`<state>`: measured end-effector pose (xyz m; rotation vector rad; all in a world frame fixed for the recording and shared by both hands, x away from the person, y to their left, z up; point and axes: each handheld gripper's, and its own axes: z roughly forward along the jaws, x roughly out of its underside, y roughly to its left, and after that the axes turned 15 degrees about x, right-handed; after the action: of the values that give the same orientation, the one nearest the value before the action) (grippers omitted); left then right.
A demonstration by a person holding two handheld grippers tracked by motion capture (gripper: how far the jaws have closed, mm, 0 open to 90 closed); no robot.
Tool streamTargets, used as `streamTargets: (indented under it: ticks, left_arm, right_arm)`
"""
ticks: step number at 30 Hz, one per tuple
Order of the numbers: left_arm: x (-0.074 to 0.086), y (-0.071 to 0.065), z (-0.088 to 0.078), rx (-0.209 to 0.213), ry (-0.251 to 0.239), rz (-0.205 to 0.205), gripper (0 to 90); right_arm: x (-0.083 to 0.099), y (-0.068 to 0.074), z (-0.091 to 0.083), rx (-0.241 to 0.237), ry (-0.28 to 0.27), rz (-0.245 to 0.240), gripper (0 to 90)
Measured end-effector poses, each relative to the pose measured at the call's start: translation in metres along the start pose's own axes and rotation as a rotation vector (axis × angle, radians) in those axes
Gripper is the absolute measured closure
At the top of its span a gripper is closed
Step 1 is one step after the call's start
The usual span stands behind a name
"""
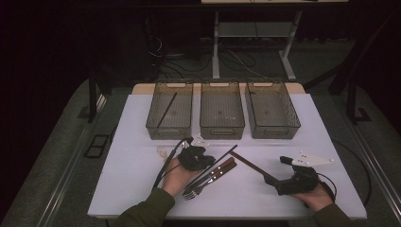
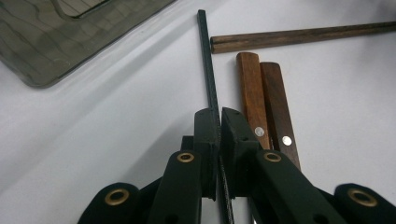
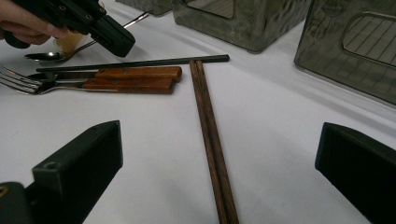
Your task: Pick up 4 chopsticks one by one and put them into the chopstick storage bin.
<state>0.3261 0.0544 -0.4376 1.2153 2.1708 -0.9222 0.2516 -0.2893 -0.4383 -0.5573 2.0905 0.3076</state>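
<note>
left gripper [image 2: 219, 122]: closed on the black chopstick [image 2: 208, 65], pads pinching it near one end; the stick runs straight out between the jaws, lying low along the bench [image 2: 116, 116]. In the high view this gripper [image 1: 208, 161] sits centre-low of the frame.
grip point: near the end rather than mid-length, probably because the fork and knife crowd the stick's other side; expect it to droop or swing once lifted.
black chopstick: centre of the high view [image 1: 222, 160], diagonal, tip towards upper right, just beside the two wooden handles [image 2: 264, 100].
right gripper [image 3: 219, 154]: open wide, jaws well apart, held low over the bench at lower right of the high view [image 1: 276, 182]. The brown chopsticks [image 3: 210, 135] lie as a pair between its jaws, untouched; looks lined up as the next pick.
cutlery: fork [image 3: 18, 79] and knife lie side by side, handles touching; a spoon [image 3: 46, 56] sits behind them, partly under the left hand [image 3: 28, 25].
bins: three grey bins in a row across the upper middle. Left bin [image 1: 169, 113] already holds one black stick [image 1: 166, 109], so this one likely goes there as its mate. Middle bin [image 1: 222, 111] and right bin [image 1: 272, 111] look empty.
step: grasp made, lift not yet begun, by my read.
</note>
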Motion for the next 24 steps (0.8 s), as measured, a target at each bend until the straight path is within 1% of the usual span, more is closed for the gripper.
streamTargets:
  ticks: [3,4,6,7,10,12,15,17,20,23,24]
  left_arm:
    - [0.000,-0.001,0.003,0.001,0.000,0.002,84.6]
    - [0.000,0.000,0.003,0.005,0.004,0.007,84.3]
    - [0.000,-0.001,0.004,-0.004,0.016,0.018,83.6]
    - [0.000,0.000,0.005,-0.001,0.019,0.022,83.5]
    - [0.000,-0.001,0.007,-0.001,0.018,0.013,83.7]
    - [0.000,0.000,0.007,0.004,0.023,0.016,83.8]
    - [0.000,-0.001,0.010,0.003,0.027,0.012,84.0]
    - [0.000,0.000,0.011,-0.002,0.033,0.016,84.2]
    - [0.000,-0.001,0.012,-0.006,0.037,0.007,84.0]
    - [0.000,-0.001,0.013,-0.013,0.045,0.029,84.0]
    - [0.000,-0.002,0.013,-0.016,0.044,0.026,84.0]
  right_arm:
    - [0.000,0.000,0.000,-0.001,0.000,-0.001,0.5]
    - [0.000,0.000,0.000,0.000,0.000,-0.001,0.5]
    - [0.000,0.000,0.000,0.000,-0.001,-0.001,0.5]
    - [0.000,0.000,0.000,0.000,-0.001,0.000,0.5]
    - [0.000,0.000,0.000,0.000,0.001,-0.001,0.5]
    - [0.000,0.000,0.000,0.000,0.000,-0.004,0.5]
    - [0.000,0.000,0.000,0.000,0.001,0.000,0.5]
    - [0.000,0.000,0.000,0.001,0.000,-0.001,0.5]
    - [0.000,0.000,0.000,0.001,0.000,0.000,0.5]
    - [0.000,0.000,0.000,0.001,0.001,0.000,0.5]
    - [0.000,0.000,0.000,0.001,0.001,-0.003,0.5]
